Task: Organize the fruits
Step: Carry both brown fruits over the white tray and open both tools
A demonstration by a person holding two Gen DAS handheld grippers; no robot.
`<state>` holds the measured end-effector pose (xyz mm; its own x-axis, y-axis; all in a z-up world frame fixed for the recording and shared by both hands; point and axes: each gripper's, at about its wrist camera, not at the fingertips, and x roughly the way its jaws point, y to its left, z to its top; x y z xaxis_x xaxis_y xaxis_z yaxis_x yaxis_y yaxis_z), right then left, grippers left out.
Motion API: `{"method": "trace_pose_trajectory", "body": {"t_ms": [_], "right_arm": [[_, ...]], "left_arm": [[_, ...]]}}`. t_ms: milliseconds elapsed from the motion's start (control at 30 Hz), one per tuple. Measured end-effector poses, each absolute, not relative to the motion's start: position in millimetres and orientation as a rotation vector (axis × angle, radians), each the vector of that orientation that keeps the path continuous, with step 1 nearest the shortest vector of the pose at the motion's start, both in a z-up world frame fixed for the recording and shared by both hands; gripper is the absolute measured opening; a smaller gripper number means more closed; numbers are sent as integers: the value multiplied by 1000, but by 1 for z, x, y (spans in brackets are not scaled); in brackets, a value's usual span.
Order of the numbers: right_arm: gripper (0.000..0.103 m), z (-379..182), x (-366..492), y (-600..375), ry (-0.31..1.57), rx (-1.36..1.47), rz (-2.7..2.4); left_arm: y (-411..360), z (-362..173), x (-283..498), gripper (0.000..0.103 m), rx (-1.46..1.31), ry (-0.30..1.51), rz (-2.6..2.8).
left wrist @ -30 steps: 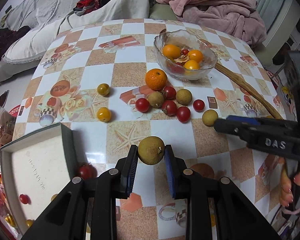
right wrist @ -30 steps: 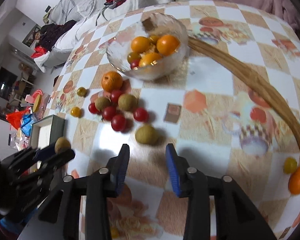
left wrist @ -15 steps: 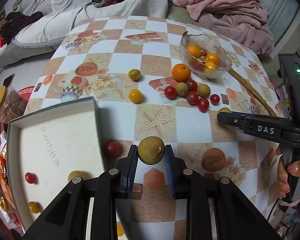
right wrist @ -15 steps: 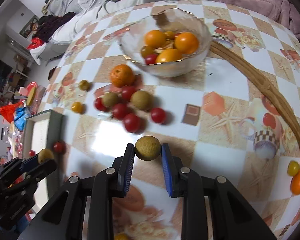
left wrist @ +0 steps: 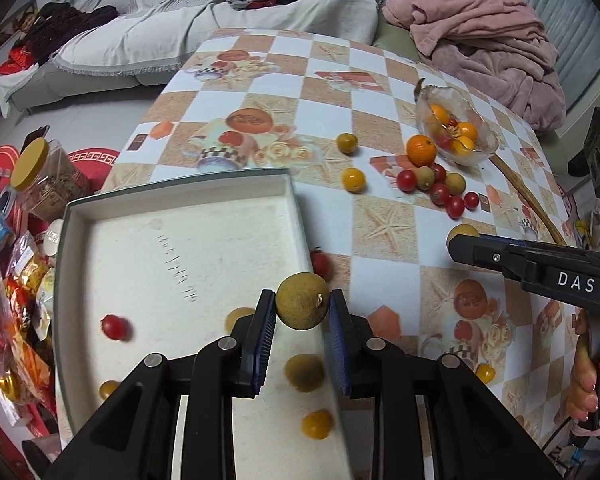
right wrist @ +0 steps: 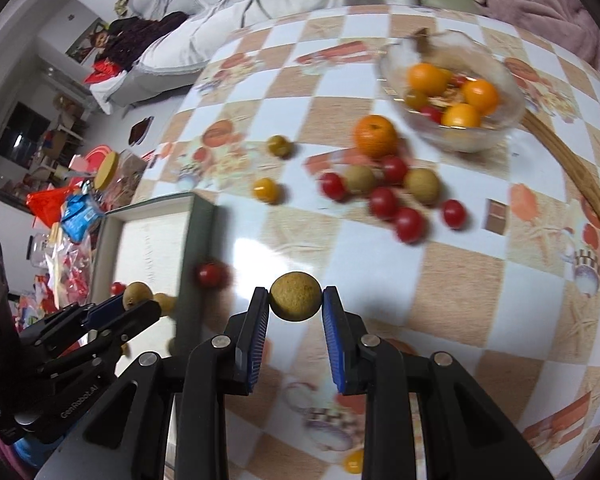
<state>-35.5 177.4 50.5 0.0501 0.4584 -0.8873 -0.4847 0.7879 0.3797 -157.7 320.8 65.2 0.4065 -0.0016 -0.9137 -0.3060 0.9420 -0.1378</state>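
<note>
Gripping a round brownish-green longan (left wrist: 302, 301), left gripper (left wrist: 302, 307) above shallow white tray's (left wrist: 180, 248) 3 o'clock wall; right gripper (right wrist: 296, 303) clenched on another tan longan (right wrist: 295, 297), over checkered tablecloth (right wrist: 452, 292).

Left gripper (left wrist: 302, 334): black angular frame, blue ribbed pads, round silver screws on the linkage.
Right gripper (right wrist: 295, 334): same black build, blue ribbed pads, silver screws.
Markings: white "DAS" at right of left view; "GenRobot.AI" at lower left of right view.
Hand (left wrist: 594, 384): glossy pale nail polish.
</note>
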Motion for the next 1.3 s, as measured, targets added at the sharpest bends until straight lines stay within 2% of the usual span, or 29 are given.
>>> {"method": "trace_pose_trajectory", "body": {"t_ms": [733, 1267, 1300], "right_arm": [[30, 54, -130, 300, 1399, -170, 958], [31, 11, -173, 327, 1466, -412, 930], [34, 11, -174, 328, 1461, -412, 931]], "left_arm": [[370, 47, -291, 28, -356, 1252, 314], [379, 19, -302, 29, -352, 1315, 351], [378, 18, -302, 29, -342, 1318, 349]]}}
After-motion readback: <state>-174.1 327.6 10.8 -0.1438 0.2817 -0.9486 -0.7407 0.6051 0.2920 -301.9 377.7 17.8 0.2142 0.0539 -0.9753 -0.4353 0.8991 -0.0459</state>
